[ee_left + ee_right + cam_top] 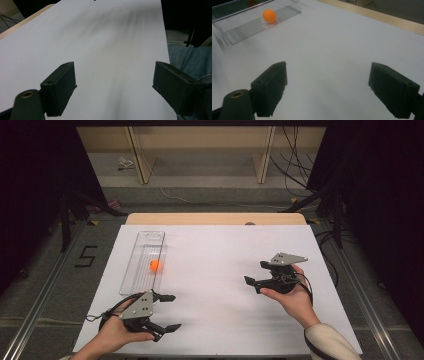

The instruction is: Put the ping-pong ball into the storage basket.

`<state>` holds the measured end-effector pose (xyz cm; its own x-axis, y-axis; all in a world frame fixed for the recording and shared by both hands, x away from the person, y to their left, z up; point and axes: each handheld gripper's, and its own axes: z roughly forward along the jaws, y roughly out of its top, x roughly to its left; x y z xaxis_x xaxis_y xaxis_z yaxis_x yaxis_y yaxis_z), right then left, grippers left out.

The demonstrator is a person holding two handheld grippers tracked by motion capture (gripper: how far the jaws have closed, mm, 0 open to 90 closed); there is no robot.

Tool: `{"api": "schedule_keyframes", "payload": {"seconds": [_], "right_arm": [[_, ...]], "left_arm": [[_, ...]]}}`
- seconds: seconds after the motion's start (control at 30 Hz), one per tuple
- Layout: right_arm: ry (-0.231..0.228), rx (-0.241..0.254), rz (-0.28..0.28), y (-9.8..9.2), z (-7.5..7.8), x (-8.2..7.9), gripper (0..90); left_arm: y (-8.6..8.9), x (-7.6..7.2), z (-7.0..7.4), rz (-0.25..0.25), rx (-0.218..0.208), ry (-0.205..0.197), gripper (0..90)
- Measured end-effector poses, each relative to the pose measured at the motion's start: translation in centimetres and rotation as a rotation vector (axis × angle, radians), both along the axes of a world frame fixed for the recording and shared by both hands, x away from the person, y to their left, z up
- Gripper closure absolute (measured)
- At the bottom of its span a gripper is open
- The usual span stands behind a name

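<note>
A: Orange ball (155, 265) there, lying inside the clear tray (135, 270) at the far left of the white sheet (215, 270)

B: Resting on the ribbed bottom of that tray, about halfway along. Seen again in the right gripper view, ball (269, 16) up at the top left, tray (242, 31) slanting across the corner

A: And the left gripper (168, 312)?

B: Held in the left hand (117, 332) near the front edge of the sheet, just below the near end of the tray. Jaws wide apart, nothing between them. Pointing to the right across the sheet. In the left gripper view, black fingers (60, 86) spread over bare white sheet, a bit of blue jeans (186, 57) at the right

A: And the right gripper (256, 276)?

B: Held in the right hand (290, 297) at the right side of the sheet, well apart from the ball. Jaws also spread wide, gripping nothing, pointing left toward the tray. Grey three-cornered plate (287, 258) on top

A: Touching the ball at all?

B: No. Both grippers away from it, ball alone in the tray

A: Under the sheet?

B: A wooden table (215, 218), its edge showing at the far side
</note>
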<state>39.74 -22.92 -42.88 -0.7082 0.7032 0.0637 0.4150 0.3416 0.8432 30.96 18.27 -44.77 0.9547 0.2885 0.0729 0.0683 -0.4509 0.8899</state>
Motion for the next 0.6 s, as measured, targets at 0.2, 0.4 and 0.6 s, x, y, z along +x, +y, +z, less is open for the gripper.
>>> {"api": "schedule_keyframes", "payload": {"seconds": [0.2, 0.4, 0.6], "right_arm": [[0.0, 0.004, -0.015, -0.9, 0.0, -0.6, 16.2], [-0.003, 0.015, -0.034, -1.8, 0.1, -1.2, 16.2], [-0.001, 0.016, -0.042, -2.5, 0.1, -1.8, 16.2]], "left_arm": [[0.0, 0.0, 0.0, 0.001, -0.001, -0.001, 18.1], [0.0, 0.0, 0.0, 0.001, -0.001, -0.002, 18.1], [0.0, 0.0, 0.0, 0.002, -0.001, -0.002, 18.1]]}}
